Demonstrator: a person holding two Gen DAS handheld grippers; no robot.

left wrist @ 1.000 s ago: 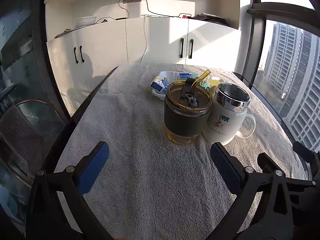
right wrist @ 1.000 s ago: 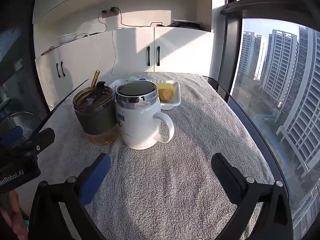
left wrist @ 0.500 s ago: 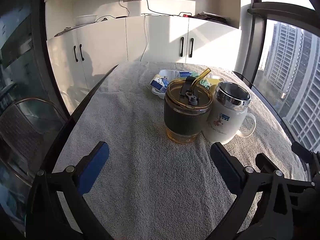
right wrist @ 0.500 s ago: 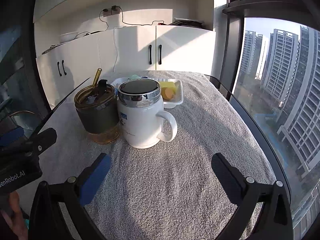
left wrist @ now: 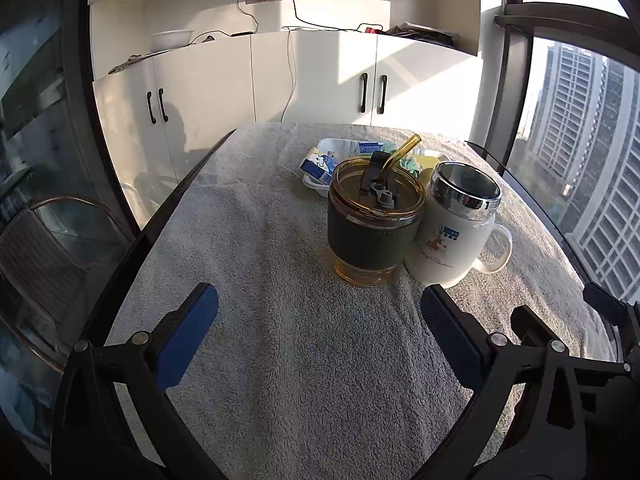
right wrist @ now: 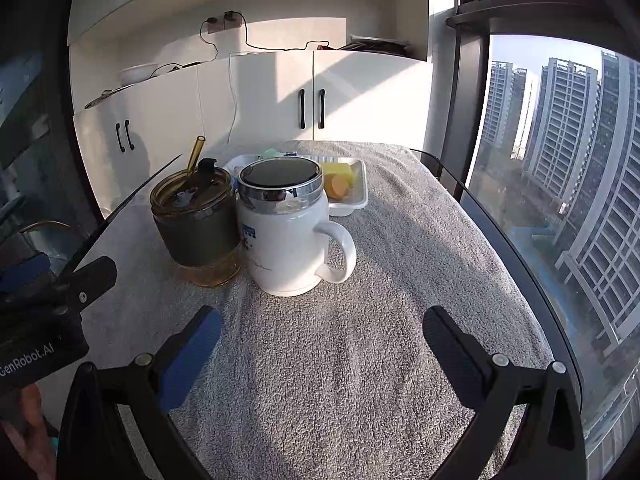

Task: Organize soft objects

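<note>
Your left gripper [left wrist: 319, 320] and right gripper [right wrist: 322, 330] both hover over the grey towel [right wrist: 360, 360] with fingers spread wide, gripping nothing. Take the white mug [right wrist: 288, 236] as your landmark — it stands ahead of both grippers, well beyond the fingertips. Touching its left side is an amber tumbler [left wrist: 374, 222] with a straw. Directly behind the mug sits a white tray [right wrist: 360, 196] holding the soft objects — a yellow sponge [right wrist: 340, 172], an orange piece [right wrist: 336, 189], something pale green [left wrist: 408, 162] — far from your fingers.
</note>
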